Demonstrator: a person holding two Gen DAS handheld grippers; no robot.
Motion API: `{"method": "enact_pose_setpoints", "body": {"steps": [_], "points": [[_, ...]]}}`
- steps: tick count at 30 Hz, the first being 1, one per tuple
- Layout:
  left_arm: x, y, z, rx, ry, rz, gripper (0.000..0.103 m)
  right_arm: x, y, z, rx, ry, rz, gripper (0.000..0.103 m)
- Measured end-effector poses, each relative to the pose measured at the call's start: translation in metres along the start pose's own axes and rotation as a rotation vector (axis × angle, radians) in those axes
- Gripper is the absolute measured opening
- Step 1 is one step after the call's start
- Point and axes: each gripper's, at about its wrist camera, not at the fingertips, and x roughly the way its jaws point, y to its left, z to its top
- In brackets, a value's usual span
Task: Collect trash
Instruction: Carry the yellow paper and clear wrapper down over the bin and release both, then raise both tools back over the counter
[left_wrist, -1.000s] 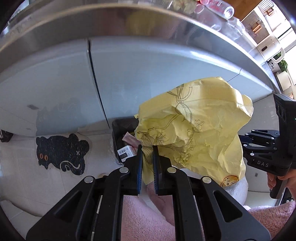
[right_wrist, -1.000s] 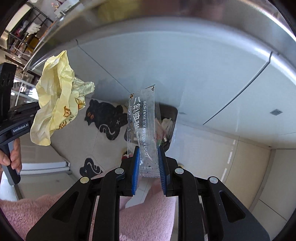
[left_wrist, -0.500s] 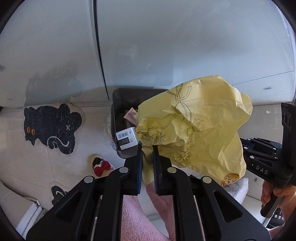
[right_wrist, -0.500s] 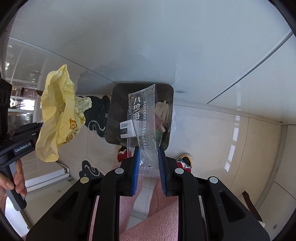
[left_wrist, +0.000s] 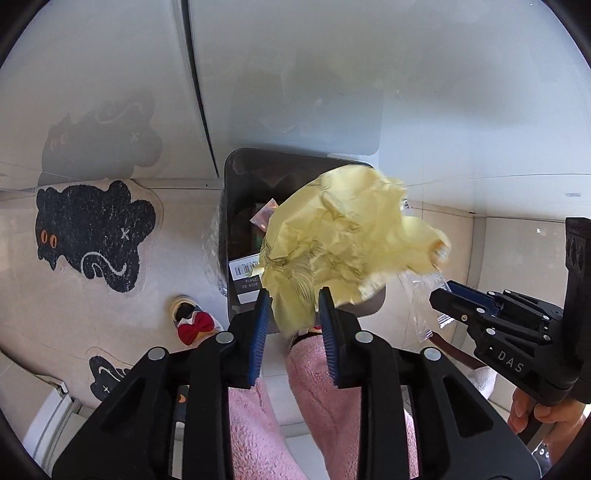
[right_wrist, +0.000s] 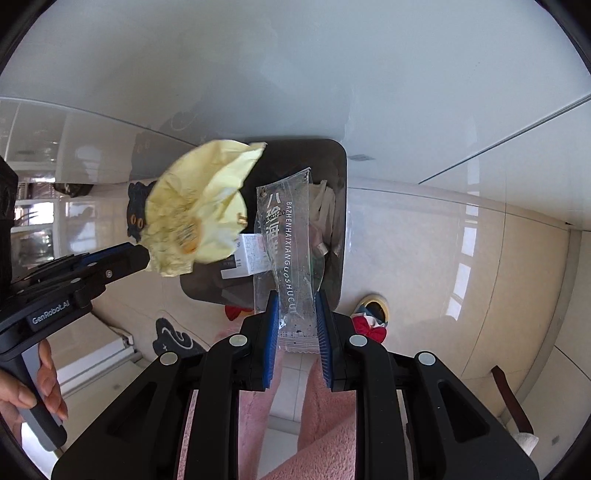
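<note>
Yellow wrapper (left_wrist: 343, 236), blurred between the spread left hand-held gripper (left_wrist: 293, 314), hides much of the bin (left_wrist: 236, 177).
</note>
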Motion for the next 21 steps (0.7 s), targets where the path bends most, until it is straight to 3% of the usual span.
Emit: {"method": "enact_pose_setpoints", "body": {"steps": [2, 5, 9, 11, 13, 18, 21], "points": [[-0.002, 0.002, -0.001, 0.000, -0.001, -0.009, 0.039, 0.005, 0.000, 0.004, 0.009, 0.013, 0.010, 0.021], [-0.005, 0.008, 0.000, -0.008, 0.003, -0.004, 0.046, 0.011, 0.005, 0.010, 0.008, 0.025, 0.010, 0.023], [-0.016, 0.015, 0.000, -0.027, -0.018, -0.011, 0.047, 0.015, 0.009, 0.014, 0.026, 0.028, 0.023, 0.025], [-0.024, 0.017, 0.001, -0.030, -0.028, -0.013, 0.048, 0.018, 0.013, 0.017, 0.028, 0.037, 0.025, 0.033], [-0.031, 0.018, 0.001, -0.031, -0.038, -0.015, 0.049, 0.016, 0.016, 0.017, 0.032, 0.034, 0.031, 0.050], [-0.048, 0.017, 0.000, -0.035, -0.066, -0.031, 0.052, 0.005, 0.013, 0.013, 0.048, 0.013, 0.033, 0.056], [-0.063, 0.009, -0.004, -0.014, -0.081, -0.024, 0.061, -0.015, 0.014, 0.005, 0.051, -0.017, 0.034, 0.068]]}}
